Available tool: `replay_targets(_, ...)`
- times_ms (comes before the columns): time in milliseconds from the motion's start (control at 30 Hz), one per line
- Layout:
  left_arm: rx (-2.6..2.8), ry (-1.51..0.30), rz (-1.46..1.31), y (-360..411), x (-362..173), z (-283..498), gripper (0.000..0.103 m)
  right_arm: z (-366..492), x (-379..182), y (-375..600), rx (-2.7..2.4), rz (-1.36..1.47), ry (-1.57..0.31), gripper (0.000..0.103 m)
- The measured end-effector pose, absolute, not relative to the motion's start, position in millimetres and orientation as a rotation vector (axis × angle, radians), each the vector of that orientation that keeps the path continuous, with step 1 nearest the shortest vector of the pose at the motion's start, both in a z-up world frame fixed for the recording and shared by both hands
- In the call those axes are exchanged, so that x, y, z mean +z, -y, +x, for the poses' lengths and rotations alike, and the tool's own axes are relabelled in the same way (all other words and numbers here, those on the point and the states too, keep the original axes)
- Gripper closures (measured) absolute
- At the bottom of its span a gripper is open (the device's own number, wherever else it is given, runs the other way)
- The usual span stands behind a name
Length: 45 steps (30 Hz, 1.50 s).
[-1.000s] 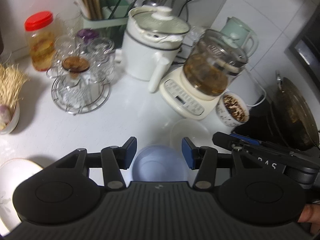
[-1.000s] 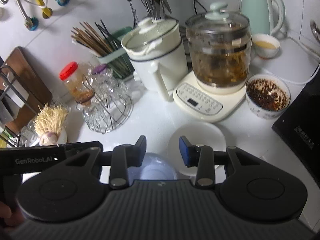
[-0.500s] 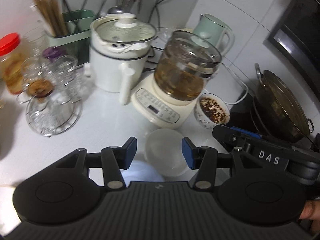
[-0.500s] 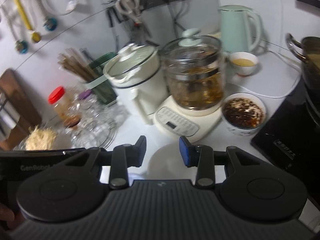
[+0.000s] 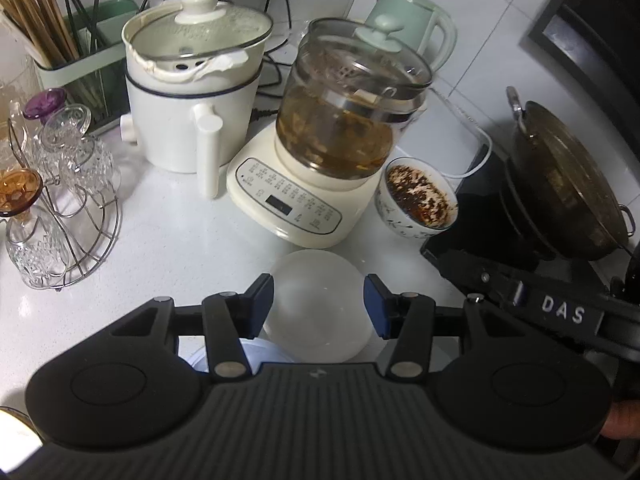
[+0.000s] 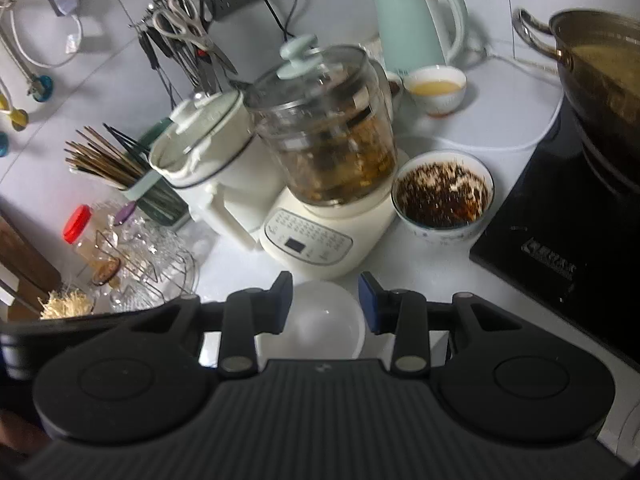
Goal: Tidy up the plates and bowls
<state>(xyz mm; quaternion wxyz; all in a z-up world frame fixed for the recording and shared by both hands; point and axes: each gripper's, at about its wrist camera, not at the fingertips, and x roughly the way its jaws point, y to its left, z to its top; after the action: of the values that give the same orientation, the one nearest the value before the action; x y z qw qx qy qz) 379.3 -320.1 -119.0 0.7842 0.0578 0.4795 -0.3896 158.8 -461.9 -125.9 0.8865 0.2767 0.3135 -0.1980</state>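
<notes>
Two hand-held grippers: left (image 5: 319, 305) | right (image 6: 325, 303) | both parted, empty, above white bowl (image 5: 316, 304)

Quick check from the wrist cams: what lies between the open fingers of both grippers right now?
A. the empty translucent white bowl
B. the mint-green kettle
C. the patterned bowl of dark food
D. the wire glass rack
A: the empty translucent white bowl sits framed by the left gripper and right gripper, untouched.
</notes>
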Motion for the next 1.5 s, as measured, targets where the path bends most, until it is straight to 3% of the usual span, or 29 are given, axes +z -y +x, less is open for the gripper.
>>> replay_targets(100,-0.831,-1.051,0.137,322,-125,387,0.047,160,-135,466,-0.419,0.608,-0.675,0.034)
replay_targets(133,-0.826,-1.058,0.143,323,-128,389,0.047,160,-138,468,-0.421,0.614,-0.681,0.03)
replay_targets(667,-0.755,-1.204,0.183,328,-185,436,0.048,178,-205,486,-0.432,0.765,-0.763,0.032)
replay_targets(833,-0.788,-1.23,0.216,330,-201,441,0.049,185,-220,478,-0.415,0.809,-0.789,0.045)
replay_targets(900,-0.799,-1.242,0.221,334,-207,443,0.055,188,-227,475,-0.421,0.815,-0.794,0.049)
replay_targets(1067,-0.806,-1.271,0.226,340,-223,447,0.076,193,-241,477,-0.426,0.84,-0.798,0.071)
replay_targets(1133,-0.81,-1.272,0.23,341,-226,446,0.079,194,-245,478,-0.424,0.845,-0.803,0.081)
replay_targets(1500,-0.864,-1.293,0.198,345,-220,447,0.083,198,-240,479,-0.392,0.832,-0.785,0.083)
